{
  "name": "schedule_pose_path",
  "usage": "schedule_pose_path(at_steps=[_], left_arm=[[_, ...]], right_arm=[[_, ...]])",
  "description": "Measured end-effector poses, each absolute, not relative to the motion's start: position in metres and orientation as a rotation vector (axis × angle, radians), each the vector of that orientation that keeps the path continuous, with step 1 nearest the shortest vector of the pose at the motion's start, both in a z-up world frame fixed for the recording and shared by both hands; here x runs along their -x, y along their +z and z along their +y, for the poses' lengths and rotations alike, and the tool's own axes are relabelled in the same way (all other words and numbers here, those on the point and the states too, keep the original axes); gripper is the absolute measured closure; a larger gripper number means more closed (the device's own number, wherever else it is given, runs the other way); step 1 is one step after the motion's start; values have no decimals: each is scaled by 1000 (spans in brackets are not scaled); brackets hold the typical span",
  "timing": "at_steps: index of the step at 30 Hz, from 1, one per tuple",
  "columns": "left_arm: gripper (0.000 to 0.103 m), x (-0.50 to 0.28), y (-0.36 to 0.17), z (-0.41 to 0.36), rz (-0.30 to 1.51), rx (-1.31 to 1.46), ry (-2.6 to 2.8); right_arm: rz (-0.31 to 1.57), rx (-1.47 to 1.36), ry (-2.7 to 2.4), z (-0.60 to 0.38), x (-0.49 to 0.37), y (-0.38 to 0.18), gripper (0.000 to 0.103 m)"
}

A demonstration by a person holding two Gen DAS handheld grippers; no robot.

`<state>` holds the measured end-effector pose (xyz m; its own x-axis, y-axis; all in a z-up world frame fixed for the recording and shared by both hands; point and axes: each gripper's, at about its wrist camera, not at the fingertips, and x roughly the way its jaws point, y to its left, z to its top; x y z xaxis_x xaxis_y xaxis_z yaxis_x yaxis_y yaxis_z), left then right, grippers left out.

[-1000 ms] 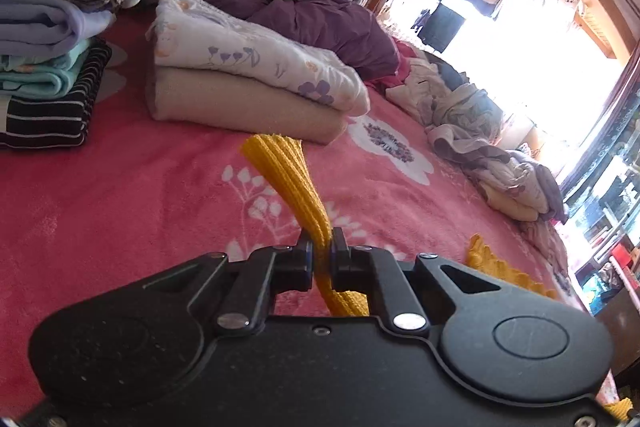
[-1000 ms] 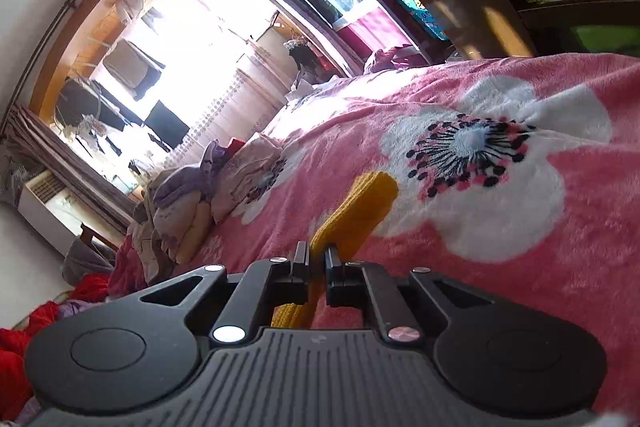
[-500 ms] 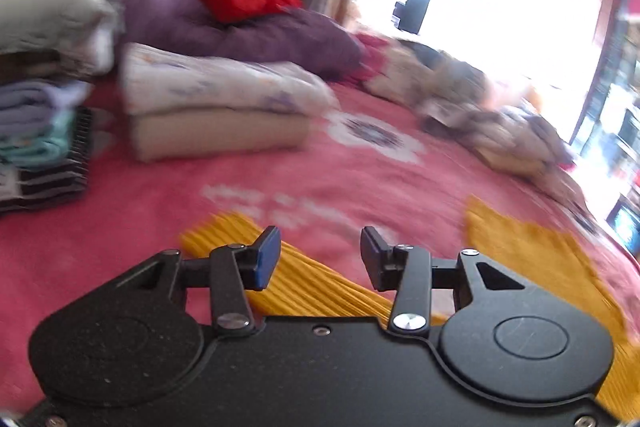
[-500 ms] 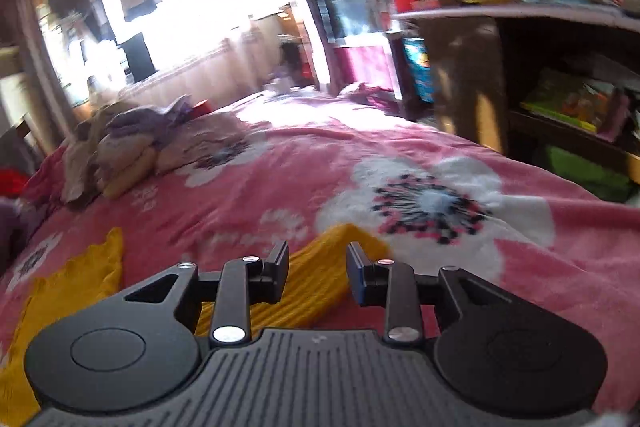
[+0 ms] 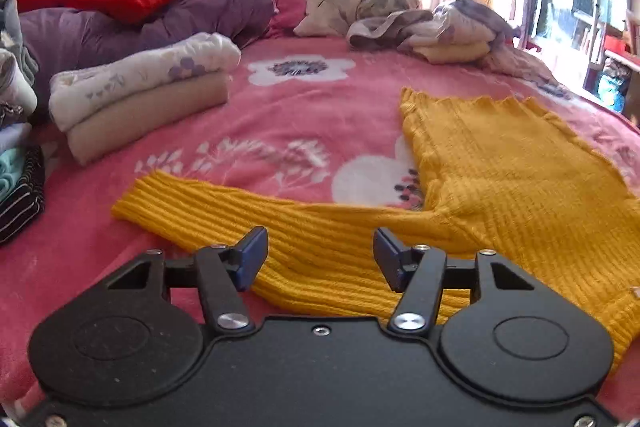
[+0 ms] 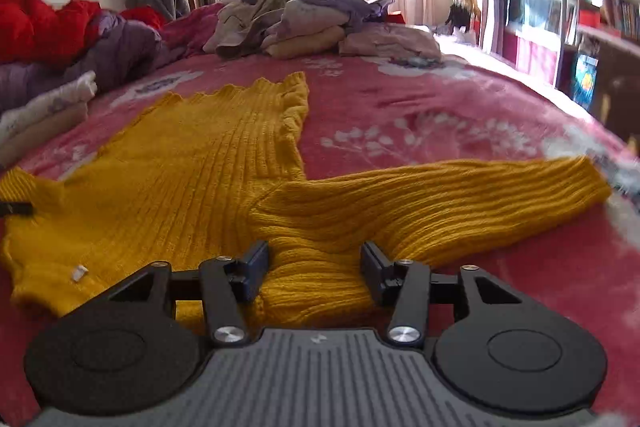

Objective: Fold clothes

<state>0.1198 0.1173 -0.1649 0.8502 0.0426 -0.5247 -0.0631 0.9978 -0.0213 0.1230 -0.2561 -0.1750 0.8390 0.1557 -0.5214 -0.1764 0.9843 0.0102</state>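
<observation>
- Your left gripper (image 5: 320,255) has just been opening; its jaws stand apart over one sleeve of the yellow knit sweater (image 5: 500,179), and the blue pads (image 5: 252,259) press on nothing.
- Your right gripper (image 6: 314,273) has just been opening too; knit bunches up between its jaws, but they grip nothing.
- The sweater lies flat on the pink flowered blanket (image 5: 304,107) at the near edge of the bed, body in the middle, one sleeve stretched out to each side.
- A folded floral and beige stack (image 5: 136,95) sits toward the bed's left edge, well apart from the sweater.
- More folded clothes (image 5: 20,163) are piled at the far left edge.
- A heap of unfolded clothes (image 6: 316,23) lies at the far edge of the bed.
</observation>
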Motion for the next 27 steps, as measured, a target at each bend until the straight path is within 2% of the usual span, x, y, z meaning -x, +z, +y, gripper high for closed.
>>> schedule_pose_path(at_steps=[3, 6, 7, 9, 11, 13, 14, 17, 19, 21, 22, 24, 27], left_arm=[[45, -116, -172, 101, 565, 79, -56], [38, -124, -196, 69, 708, -87, -150], [36, -119, -193, 64, 673, -123, -122], [40, -109, -180, 57, 631, -143, -98], [40, -93, -168, 47, 523, -152, -147], [40, -90, -174, 35, 547, -147, -217], [40, -96, -185, 30, 642, -151, -236], [40, -94, -193, 23, 650, -205, -237], [40, -88, -176, 18, 575, -229, -215], [39, -85, -170, 17, 486, -218, -204], [36, -96, -179, 16, 571, -215, -214], [35, -112, -197, 19, 707, -189, -237], [33, -113, -182, 26, 658, -178, -231]], right_arm=[[514, 71, 205, -245, -114, -174, 52], [563, 146, 241, -225, -113, -182, 52], [590, 172, 233, -221, -113, -185, 51], [606, 175, 214, -220, -109, -183, 50], [547, 190, 220, -218, -98, -174, 51], [467, 212, 277, -212, -85, -171, 51], [461, 229, 299, -208, -84, -171, 48], [603, 277, 290, -197, -94, -186, 46], [585, 244, 284, -201, -90, -177, 46], [486, 262, 292, -201, -76, -166, 47], [447, 253, 323, -200, -72, -163, 45], [485, 260, 355, -193, -75, -168, 31], [573, 266, 350, -186, -80, -179, 29]])
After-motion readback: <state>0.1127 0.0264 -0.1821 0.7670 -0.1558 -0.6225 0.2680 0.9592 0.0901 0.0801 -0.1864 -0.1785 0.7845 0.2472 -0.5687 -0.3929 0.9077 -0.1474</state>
